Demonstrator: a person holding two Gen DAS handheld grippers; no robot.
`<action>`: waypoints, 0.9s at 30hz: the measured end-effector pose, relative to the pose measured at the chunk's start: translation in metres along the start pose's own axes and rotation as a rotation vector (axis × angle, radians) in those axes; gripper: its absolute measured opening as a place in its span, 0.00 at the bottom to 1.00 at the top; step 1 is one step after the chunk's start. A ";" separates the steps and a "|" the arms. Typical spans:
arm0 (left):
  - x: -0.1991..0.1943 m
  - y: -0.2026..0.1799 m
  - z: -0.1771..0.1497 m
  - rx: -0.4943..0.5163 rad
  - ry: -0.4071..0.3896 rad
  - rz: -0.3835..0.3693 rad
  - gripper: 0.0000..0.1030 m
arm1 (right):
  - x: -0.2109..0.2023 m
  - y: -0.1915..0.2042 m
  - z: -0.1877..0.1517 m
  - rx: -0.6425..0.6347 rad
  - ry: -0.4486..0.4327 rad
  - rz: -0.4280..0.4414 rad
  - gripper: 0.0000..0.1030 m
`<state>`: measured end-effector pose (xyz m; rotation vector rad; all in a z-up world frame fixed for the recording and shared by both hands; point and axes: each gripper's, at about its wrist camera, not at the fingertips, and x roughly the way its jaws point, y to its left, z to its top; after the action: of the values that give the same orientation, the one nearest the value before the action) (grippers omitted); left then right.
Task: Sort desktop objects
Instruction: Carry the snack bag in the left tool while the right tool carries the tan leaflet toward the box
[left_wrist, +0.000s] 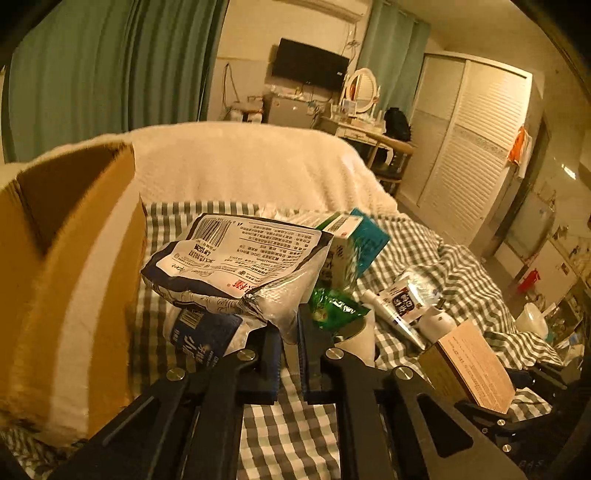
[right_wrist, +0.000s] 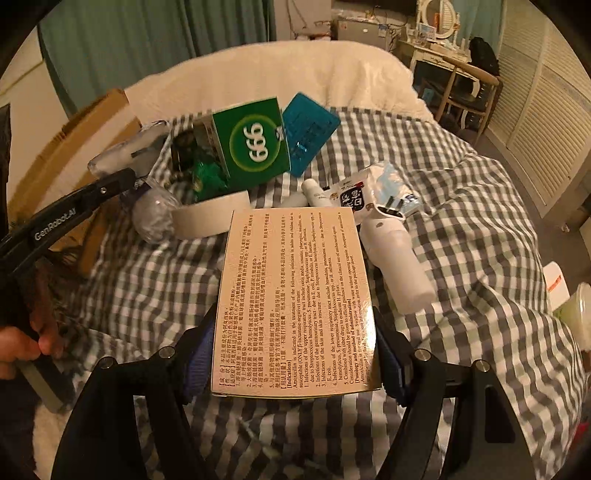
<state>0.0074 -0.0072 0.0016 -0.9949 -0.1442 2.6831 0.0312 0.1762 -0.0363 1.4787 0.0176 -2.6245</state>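
Observation:
My left gripper (left_wrist: 290, 345) is shut on the clear edge of a white and dark-blue snack bag (left_wrist: 236, 254), held above the checked cloth next to an open cardboard box (left_wrist: 70, 266). My right gripper (right_wrist: 295, 354) is shut on a tan medicine box (right_wrist: 295, 299) with printed text, held over the cloth; it also shows in the left wrist view (left_wrist: 476, 369). A green "999" box (right_wrist: 255, 144), a teal packet (right_wrist: 310, 131), a roll of white tape (right_wrist: 210, 218), a white bottle (right_wrist: 395, 262) and a small tube (right_wrist: 314, 192) lie on the cloth.
A blue-labelled packet (left_wrist: 203, 332) lies under the held bag. A green wrapper (left_wrist: 332, 306) lies by the tape roll. A cream blanket (left_wrist: 240, 166) covers the far side. A white cup (right_wrist: 583, 317) stands at the right edge. The left gripper's arm (right_wrist: 70, 218) crosses the right view.

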 end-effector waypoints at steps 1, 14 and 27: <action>-0.007 0.000 0.001 0.003 -0.011 0.001 0.07 | -0.003 -0.001 -0.002 0.009 -0.005 0.005 0.71; -0.074 0.011 0.056 0.074 -0.097 -0.031 0.07 | -0.059 0.032 0.006 0.006 -0.101 0.046 0.71; -0.102 0.121 0.107 0.073 -0.065 0.180 0.07 | -0.085 0.162 0.085 -0.106 -0.207 0.220 0.71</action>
<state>-0.0145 -0.1521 0.1237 -0.9398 0.0320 2.8614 0.0212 0.0179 0.0890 1.1019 -0.0240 -2.5401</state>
